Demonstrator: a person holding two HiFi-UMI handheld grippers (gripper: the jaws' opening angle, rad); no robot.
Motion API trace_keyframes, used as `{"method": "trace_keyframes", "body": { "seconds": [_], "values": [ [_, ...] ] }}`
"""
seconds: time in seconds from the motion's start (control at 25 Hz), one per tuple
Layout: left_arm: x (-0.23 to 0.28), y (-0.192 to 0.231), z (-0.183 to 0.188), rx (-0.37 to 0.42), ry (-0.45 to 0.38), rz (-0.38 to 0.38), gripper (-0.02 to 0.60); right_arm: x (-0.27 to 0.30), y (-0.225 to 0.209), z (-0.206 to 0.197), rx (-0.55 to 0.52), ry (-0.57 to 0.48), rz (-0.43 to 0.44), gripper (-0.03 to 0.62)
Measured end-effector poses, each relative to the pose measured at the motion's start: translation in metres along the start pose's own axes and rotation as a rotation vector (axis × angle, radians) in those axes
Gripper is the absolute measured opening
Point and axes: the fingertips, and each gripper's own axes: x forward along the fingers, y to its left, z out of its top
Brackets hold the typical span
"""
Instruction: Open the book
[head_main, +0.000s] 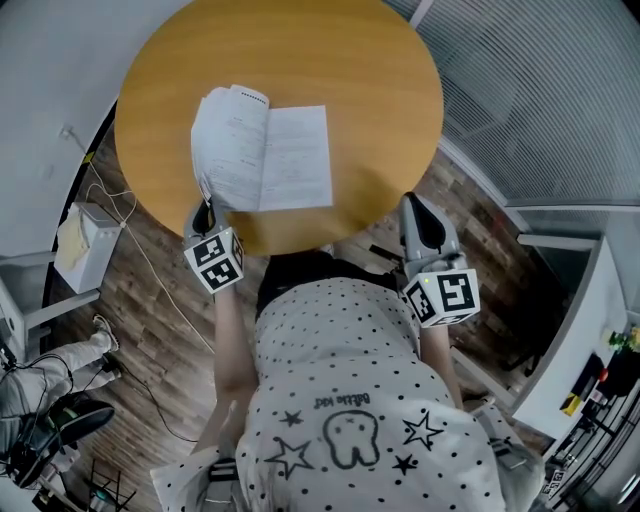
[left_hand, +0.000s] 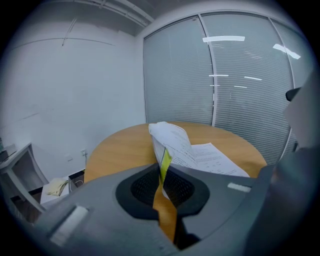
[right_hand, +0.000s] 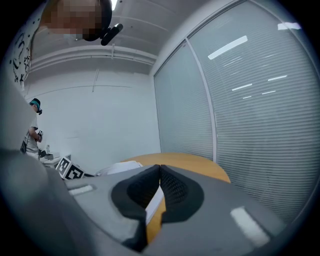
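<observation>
Round wooden desk (head_main: 380, 110), carrying the book toward its near left edge. Book (head_main: 290, 160) already spread open, right page lying level, left pages (head_main: 222, 135) lifted in a curl, likely because held up from the near corner. Left tool (head_main: 206, 212) clamped tight on a thin yellow-and-white leaf at that corner, apparently to lay it over leftward. Right tool (head_main: 421, 212) closed on nothing, parked just off the near right rim, well apart from the book; probably idle for this turn.
</observation>
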Motion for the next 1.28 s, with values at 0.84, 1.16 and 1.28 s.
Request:
{"method": "trace_keyframes", "body": {
  "seconds": [0.84, 1.16, 1.28],
  "values": [
    [0.021, 0.021, -0.041, -0.022, 0.111, 0.033, 0.025, -0.002, -0.008, 0.005, 0.0, -0.003, -0.049, 0.005],
    [0.035, 0.025, -0.062, -0.008, 0.177, 0.028, 0.028, -0.001, -0.01, 0.008, -0.001, -0.001, -0.071, 0.005],
    [0.039, 0.022, -0.069, 0.014, 0.204, 0.02, 0.031, -0.002, -0.011, 0.008, -0.001, -0.001, -0.076, 0.005]
  ]
}}
